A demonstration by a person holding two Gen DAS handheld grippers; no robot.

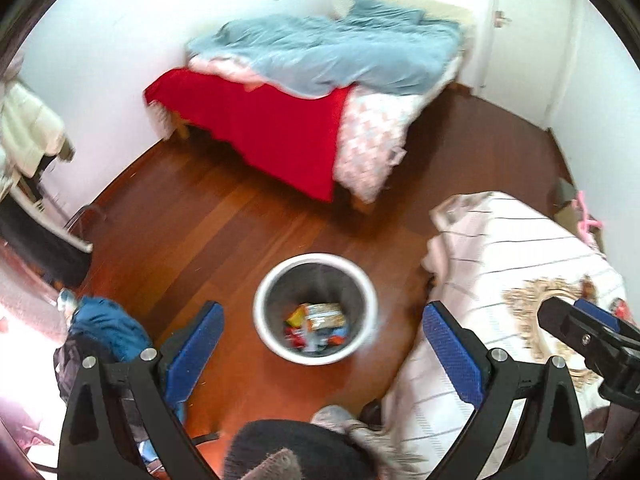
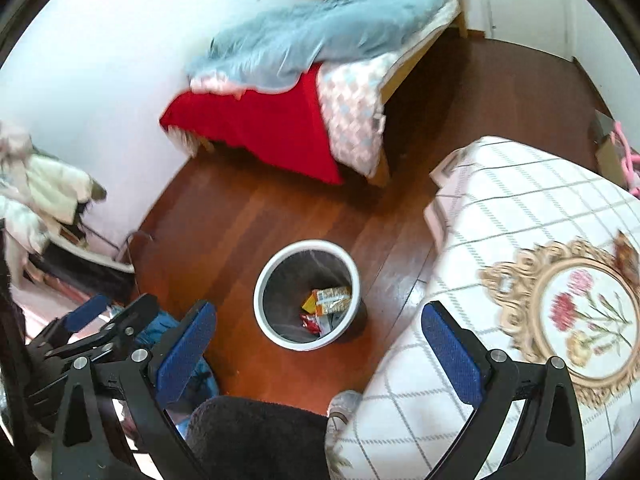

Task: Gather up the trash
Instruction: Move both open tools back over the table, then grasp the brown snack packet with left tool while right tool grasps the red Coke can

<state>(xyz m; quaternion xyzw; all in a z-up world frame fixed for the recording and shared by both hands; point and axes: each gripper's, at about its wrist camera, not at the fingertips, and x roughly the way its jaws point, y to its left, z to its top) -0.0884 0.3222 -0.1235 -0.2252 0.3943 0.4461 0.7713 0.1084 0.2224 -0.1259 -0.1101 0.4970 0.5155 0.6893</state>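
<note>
A round white-rimmed trash bin (image 1: 316, 308) stands on the wooden floor, and it also shows in the right wrist view (image 2: 307, 294). Several colourful wrappers (image 1: 318, 322) lie in its bottom, seen too in the right wrist view (image 2: 326, 306). My left gripper (image 1: 322, 344) is open and empty, held high above the bin. My right gripper (image 2: 318, 346) is open and empty, also above the bin. The right gripper shows at the right edge of the left wrist view (image 1: 592, 332). The left gripper shows at the lower left of the right wrist view (image 2: 104, 320).
A bed (image 1: 304, 92) with red and blue covers stands against the far wall. A table with a white checked cloth (image 2: 520, 280) is at the right. Blue clothes (image 1: 104, 328) lie on the floor at the left. A dark fuzzy thing (image 2: 256, 436) fills the bottom middle.
</note>
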